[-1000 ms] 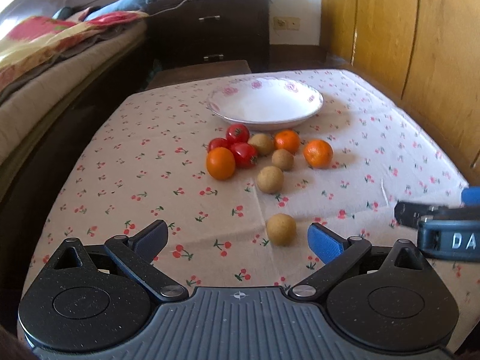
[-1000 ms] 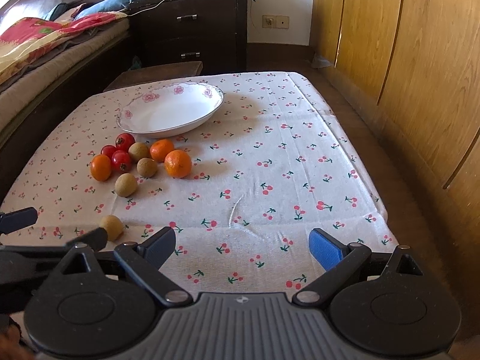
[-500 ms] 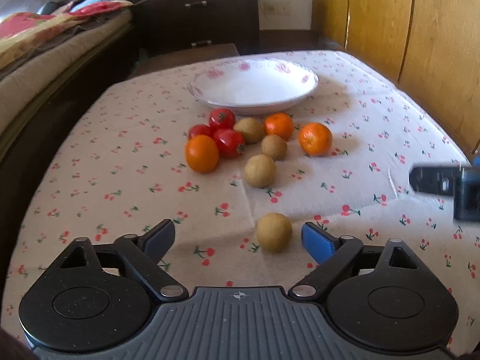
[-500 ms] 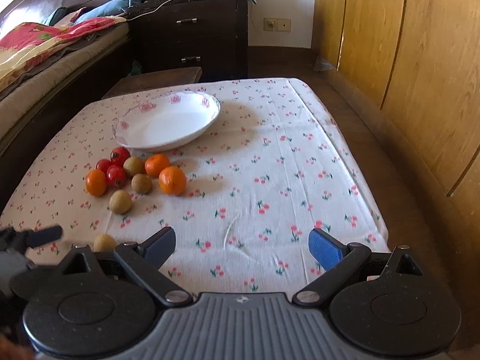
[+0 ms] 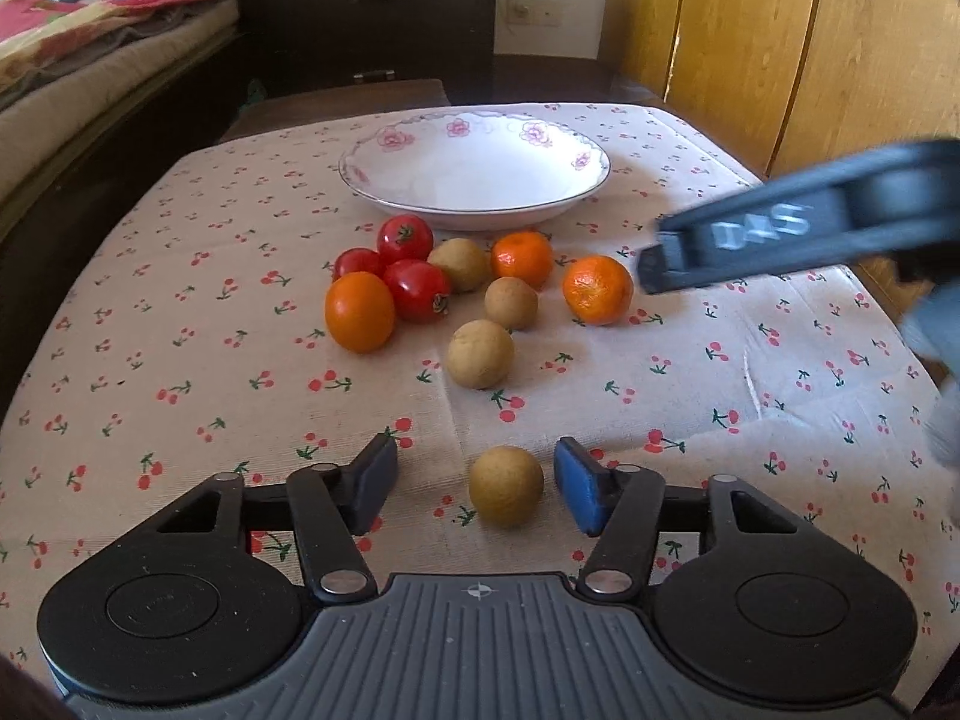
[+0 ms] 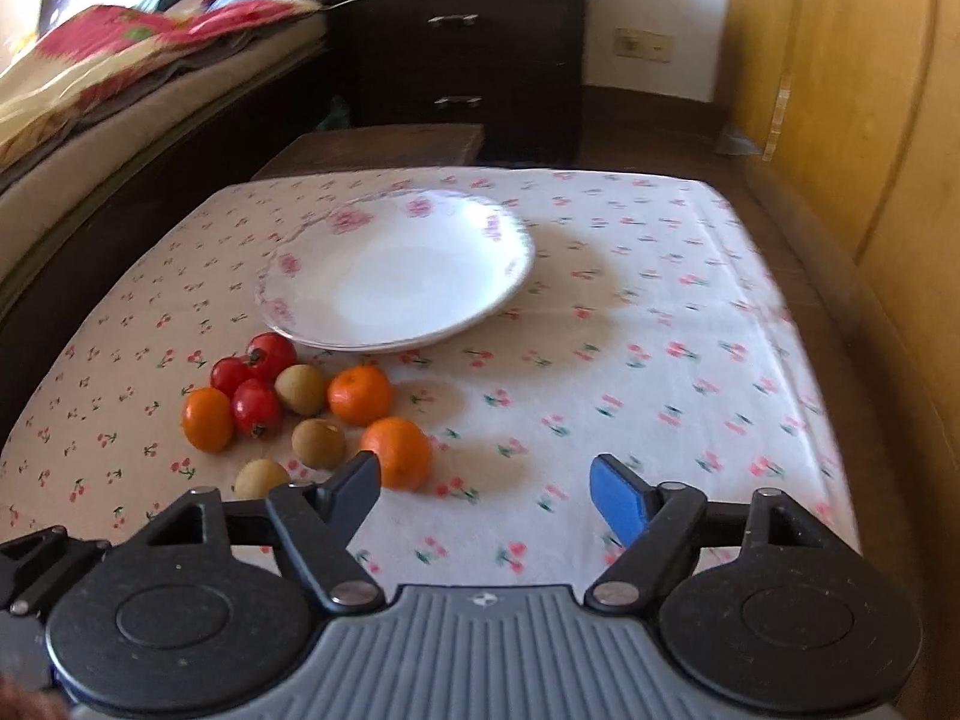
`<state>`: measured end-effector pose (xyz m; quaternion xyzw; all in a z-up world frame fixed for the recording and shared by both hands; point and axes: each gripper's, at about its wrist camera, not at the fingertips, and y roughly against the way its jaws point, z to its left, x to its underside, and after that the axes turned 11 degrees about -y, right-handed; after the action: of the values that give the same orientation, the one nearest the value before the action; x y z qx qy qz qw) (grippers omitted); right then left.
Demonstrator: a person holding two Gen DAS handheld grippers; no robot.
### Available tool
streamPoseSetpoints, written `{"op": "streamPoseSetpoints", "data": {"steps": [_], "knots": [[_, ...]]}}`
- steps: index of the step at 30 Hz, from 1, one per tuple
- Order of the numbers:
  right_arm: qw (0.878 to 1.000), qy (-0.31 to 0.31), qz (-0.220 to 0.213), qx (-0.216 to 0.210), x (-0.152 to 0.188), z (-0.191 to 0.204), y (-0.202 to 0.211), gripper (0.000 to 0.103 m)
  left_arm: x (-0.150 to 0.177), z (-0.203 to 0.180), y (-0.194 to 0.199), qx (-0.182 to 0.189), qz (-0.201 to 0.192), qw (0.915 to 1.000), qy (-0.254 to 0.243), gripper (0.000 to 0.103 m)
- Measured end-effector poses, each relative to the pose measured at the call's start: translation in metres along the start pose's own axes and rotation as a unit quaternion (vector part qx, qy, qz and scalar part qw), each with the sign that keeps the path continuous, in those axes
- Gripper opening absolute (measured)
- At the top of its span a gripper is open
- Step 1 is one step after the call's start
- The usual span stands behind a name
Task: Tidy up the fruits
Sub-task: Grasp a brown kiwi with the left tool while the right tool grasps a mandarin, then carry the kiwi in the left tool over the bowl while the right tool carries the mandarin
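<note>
A lone brown fruit [image 5: 506,485] lies between the pads of my left gripper [image 5: 477,489], whose jaws are closing but do not touch it. Beyond it sit brown fruits [image 5: 480,353], oranges [image 5: 597,290] and red tomatoes [image 5: 416,290], in front of a white flowered plate [image 5: 474,168]. My right gripper [image 6: 486,483] is closing with nothing between its fingers. Its left finger [image 6: 354,486] stands just in front of the nearest orange [image 6: 397,452]. The right gripper's arm [image 5: 798,234] reaches in from the right in the left wrist view.
The table wears a cherry-print cloth [image 6: 660,372]. A bed [image 6: 120,78] runs along the left, a dark dresser [image 6: 462,48] stands behind, and a wooden wall [image 6: 852,90] is on the right. The table's right edge drops off close to the cloth's border.
Both grippers' jaws have narrowed. The left gripper crept forward around the lone brown fruit. The right gripper swung left toward the fruit pile and nearer the orange.
</note>
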<state>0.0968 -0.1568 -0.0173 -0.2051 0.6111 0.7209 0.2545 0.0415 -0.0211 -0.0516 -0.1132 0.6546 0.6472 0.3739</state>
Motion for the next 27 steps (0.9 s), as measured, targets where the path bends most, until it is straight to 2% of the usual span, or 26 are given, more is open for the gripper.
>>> {"op": "streamPoseSetpoints", "data": {"steps": [4, 7, 10, 13, 16, 27], "knots": [[0.999, 0.019, 0.027, -0.015, -0.005, 0.008, -0.02, 0.06, 0.0, 0.002, 0.001, 0.005, -0.005, 1.0, -0.001, 0.053], [0.998, 0.023, 0.044, -0.029, -0.004, 0.009, -0.03, 0.056, 0.0, 0.003, 0.001, 0.012, -0.008, 0.9999, -0.002, 0.049], [0.997, 0.03, 0.062, -0.043, -0.003, 0.013, -0.037, 0.046, 0.001, 0.0, 0.003, 0.014, -0.011, 0.9998, -0.012, 0.045], [0.996, 0.054, 0.056, -0.033, 0.0, 0.019, -0.038, 0.041, 0.002, -0.002, 0.003, 0.018, -0.013, 0.9996, -0.016, 0.044], [0.996, 0.054, 0.058, -0.035, 0.0, 0.019, -0.036, 0.033, 0.003, -0.003, 0.003, 0.018, -0.015, 0.9995, -0.02, 0.042], [0.997, 0.041, 0.065, -0.032, 0.003, 0.009, -0.029, 0.03, 0.009, -0.009, 0.01, 0.025, -0.014, 0.9987, -0.043, 0.036]]}}
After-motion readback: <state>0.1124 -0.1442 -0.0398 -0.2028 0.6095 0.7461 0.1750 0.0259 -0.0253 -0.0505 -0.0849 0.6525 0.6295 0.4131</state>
